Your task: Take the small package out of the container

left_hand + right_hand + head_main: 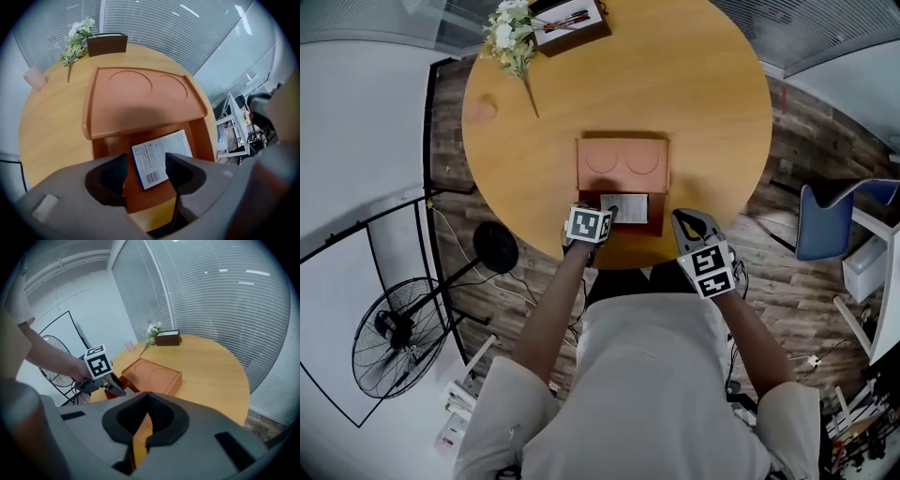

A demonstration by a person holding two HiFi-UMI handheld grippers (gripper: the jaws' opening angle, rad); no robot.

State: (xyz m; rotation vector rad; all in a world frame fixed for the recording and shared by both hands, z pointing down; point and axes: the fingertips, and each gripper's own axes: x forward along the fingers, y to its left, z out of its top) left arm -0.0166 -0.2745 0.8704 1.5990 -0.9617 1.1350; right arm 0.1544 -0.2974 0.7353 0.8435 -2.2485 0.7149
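now my left gripper (145, 169) jaws released, straddling small package (161, 152) inside container (140, 101), frame centre, to pinch it; right gripper (146, 411) clenched, empty, spare.

A flat white barcoded package (161, 155) lies in the orange container (140, 105), in its open compartment.

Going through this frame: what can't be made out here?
- Print on the small package: too small, left gripper view.
- Whether the left gripper touches it: its pads overlap the package's edges.
- The container opening, right gripper view: behind the left gripper.
- Contents of the dark box, head view: too small.
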